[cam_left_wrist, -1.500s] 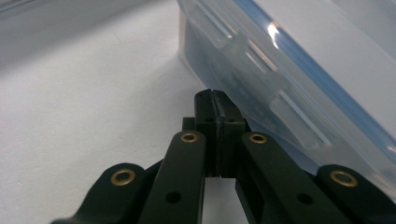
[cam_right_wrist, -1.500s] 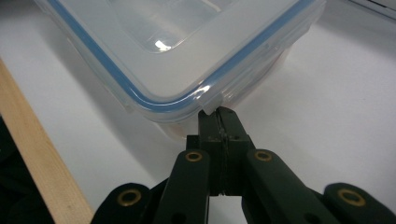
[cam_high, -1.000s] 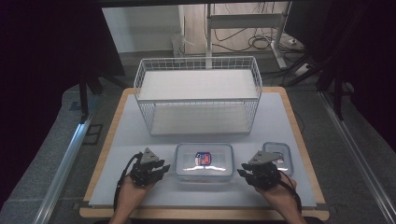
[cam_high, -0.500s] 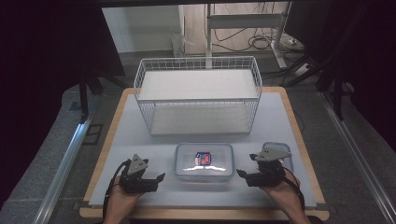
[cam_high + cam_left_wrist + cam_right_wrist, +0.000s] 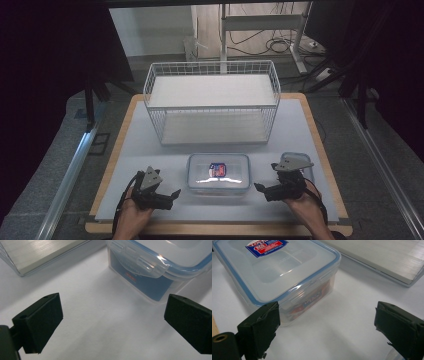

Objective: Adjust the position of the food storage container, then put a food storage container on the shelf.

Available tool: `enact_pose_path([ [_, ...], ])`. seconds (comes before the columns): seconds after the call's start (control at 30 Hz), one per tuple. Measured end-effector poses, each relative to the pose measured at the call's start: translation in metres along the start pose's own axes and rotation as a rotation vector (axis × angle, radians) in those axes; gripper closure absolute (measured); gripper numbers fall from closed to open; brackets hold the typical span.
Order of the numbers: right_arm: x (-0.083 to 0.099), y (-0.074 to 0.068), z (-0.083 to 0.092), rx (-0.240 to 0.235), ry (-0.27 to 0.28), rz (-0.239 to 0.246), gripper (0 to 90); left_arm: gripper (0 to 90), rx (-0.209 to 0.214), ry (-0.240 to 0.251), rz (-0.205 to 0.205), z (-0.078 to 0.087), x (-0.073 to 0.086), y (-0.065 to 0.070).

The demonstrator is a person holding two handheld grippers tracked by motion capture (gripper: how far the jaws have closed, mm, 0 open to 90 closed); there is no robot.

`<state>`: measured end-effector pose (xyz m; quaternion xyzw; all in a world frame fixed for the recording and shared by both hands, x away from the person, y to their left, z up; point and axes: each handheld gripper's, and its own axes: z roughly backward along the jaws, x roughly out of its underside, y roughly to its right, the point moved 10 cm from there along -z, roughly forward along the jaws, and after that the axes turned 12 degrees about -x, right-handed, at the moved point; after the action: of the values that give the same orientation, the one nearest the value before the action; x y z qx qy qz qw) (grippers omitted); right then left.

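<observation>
Box [image 5: 218, 173] lies at the table's [image 5: 300, 135] near edge, long axis crosswise, between left gripper [image 5: 170, 195] and right gripper [image 5: 261, 189] (both jaws wide, empty), each just beside one short end, about equally near.

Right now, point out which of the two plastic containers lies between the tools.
The larger container, with the red-and-blue label on its lid. The smaller container sits behind the right tool, partly hidden by it.

Clear plastic food container [image 5: 218, 173] with blue-sealed clip lid, shut.
It sits flat near the table's front edge.
</observation>
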<state>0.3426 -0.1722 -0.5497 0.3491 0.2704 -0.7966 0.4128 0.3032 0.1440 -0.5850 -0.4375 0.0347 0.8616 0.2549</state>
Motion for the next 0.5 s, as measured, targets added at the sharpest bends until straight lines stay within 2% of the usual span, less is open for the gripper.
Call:
enact_pose_path([
  [0.1, -0.001, 0.000, -0.001, -0.010, -0.001, -0.015, 6.3, 2.5, -0.009, -0.013, -0.011, -0.001, 0.001, -0.001],
  [0.2, -0.003, -0.002, 0.000, -0.027, 0.011, -0.021, 5.5, 3.2, 0.010, -0.021, 0.003, -0.001, 0.001, 0.001],
  [0.33, -0.002, -0.002, -0.001, -0.026, -0.009, -0.019, 4.9, 4.1, 0.022, -0.020, 0.010, 0.000, -0.003, 0.002],
  [0.5, -0.005, -0.003, -0.002, -0.028, -0.005, -0.030, 3.4, 5.3, 0.074, -0.032, 0.050, 0.002, -0.010, 0.005],
])
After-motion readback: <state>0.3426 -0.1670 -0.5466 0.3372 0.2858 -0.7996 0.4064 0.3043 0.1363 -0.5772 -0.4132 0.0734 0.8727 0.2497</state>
